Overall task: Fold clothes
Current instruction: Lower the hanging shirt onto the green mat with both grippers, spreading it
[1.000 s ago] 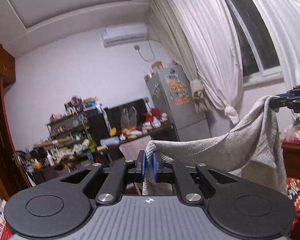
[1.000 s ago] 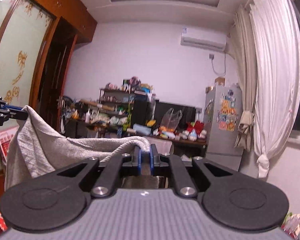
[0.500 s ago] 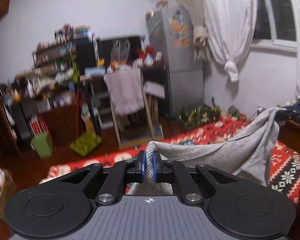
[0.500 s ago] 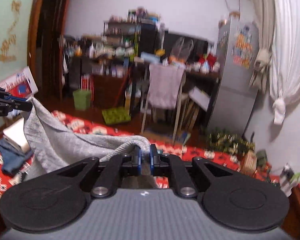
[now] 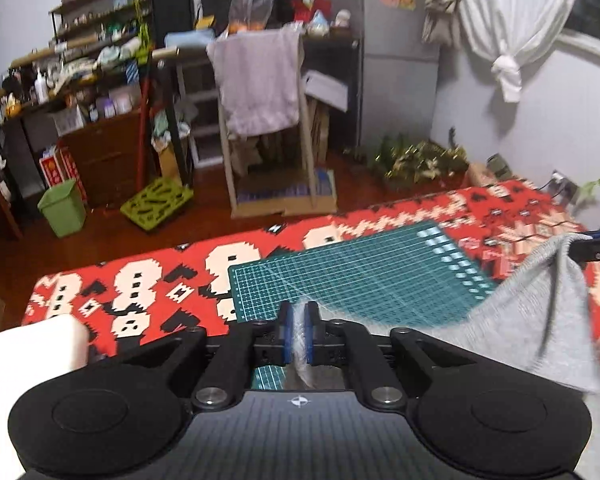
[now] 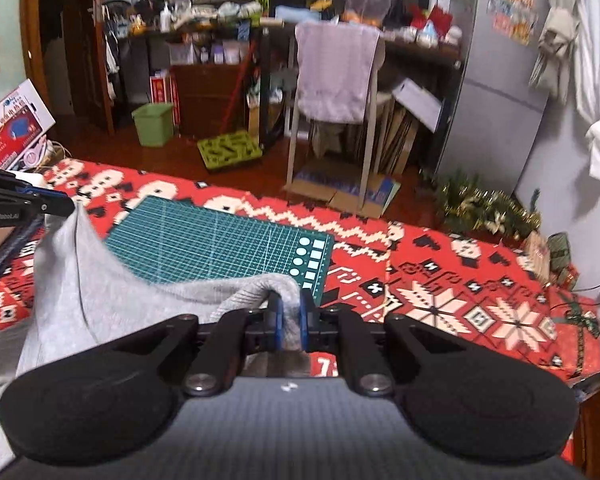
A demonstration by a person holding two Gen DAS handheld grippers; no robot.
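A grey knit garment (image 6: 100, 304) hangs stretched between my two grippers above the bed. In the right wrist view my right gripper (image 6: 289, 314) is shut on one bunched edge of it, and my left gripper (image 6: 56, 203) pinches the other corner at the far left. In the left wrist view my left gripper (image 5: 299, 322) is shut on a blurred strip of the grey garment (image 5: 548, 316). The cloth sags rightward to my right gripper (image 5: 594, 245) at the frame edge. A green cutting mat (image 5: 352, 276) lies under the garment on the red patterned bedspread (image 5: 148, 280).
Past the bed's far edge stand a chair draped with a lilac towel (image 5: 256, 84), a green bin (image 5: 62, 208) and a green crate (image 5: 156, 202) on the wooden floor. A grey fridge (image 6: 500, 64) and tinsel (image 6: 480, 208) sit right. A white block (image 5: 32, 346) lies near left.
Both grippers have tilted down from the wall and ceiling toward the bed. The garment has come down with them and now hangs low over the green mat.
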